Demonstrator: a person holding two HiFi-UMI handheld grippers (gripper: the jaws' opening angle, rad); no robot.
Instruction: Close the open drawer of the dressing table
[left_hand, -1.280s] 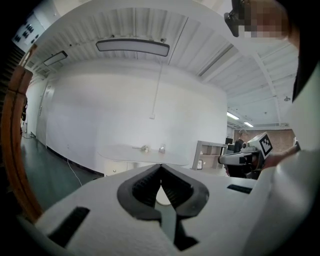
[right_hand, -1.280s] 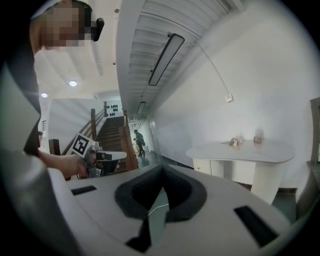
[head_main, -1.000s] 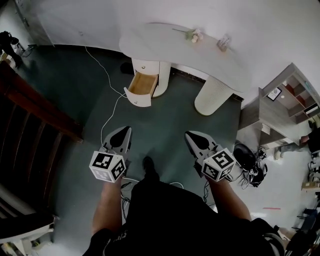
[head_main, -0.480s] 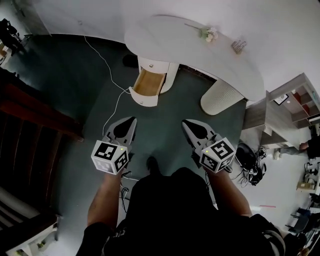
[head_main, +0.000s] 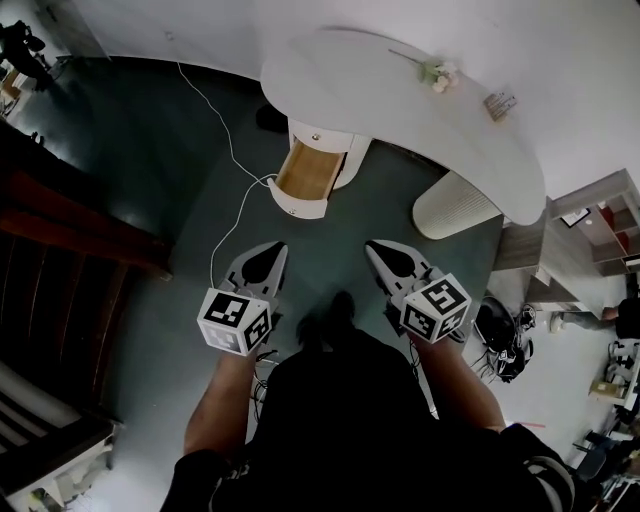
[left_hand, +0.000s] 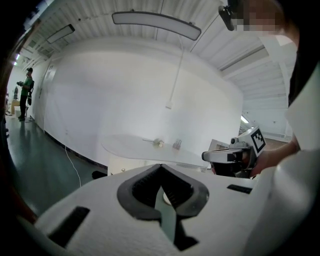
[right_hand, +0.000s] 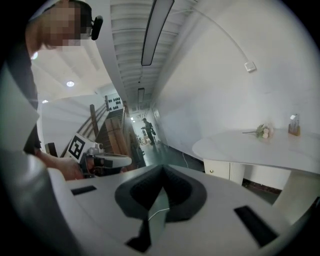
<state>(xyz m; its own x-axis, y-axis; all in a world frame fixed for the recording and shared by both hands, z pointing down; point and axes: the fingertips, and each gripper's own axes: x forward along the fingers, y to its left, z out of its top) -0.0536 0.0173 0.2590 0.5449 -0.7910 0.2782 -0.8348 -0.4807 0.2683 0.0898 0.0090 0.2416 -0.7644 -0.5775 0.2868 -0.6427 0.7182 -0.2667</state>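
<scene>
The white dressing table (head_main: 400, 95) stands ahead of me on two round pedestals. Its drawer (head_main: 305, 178) on the left pedestal is pulled out, showing a bare wood inside and a white front (head_main: 298, 208). My left gripper (head_main: 274, 248) is shut and empty, a short way in front of the drawer front and slightly left of it. My right gripper (head_main: 373, 246) is shut and empty too, level with the left one and further right. In the left gripper view the table top (left_hand: 150, 148) shows beyond the closed jaws, with the right gripper (left_hand: 232, 156) beside it.
A white cable (head_main: 236, 185) runs over the dark floor to the drawer's left side. A dark wooden stair rail (head_main: 70, 225) is on the left. A shelf unit (head_main: 590, 215) and a heap of cables (head_main: 500, 335) are on the right. A flower (head_main: 437, 73) lies on the table top.
I have walked toward the table: the drawer now lies closer to both grippers. Both grippers moved forward together and stayed shut.
</scene>
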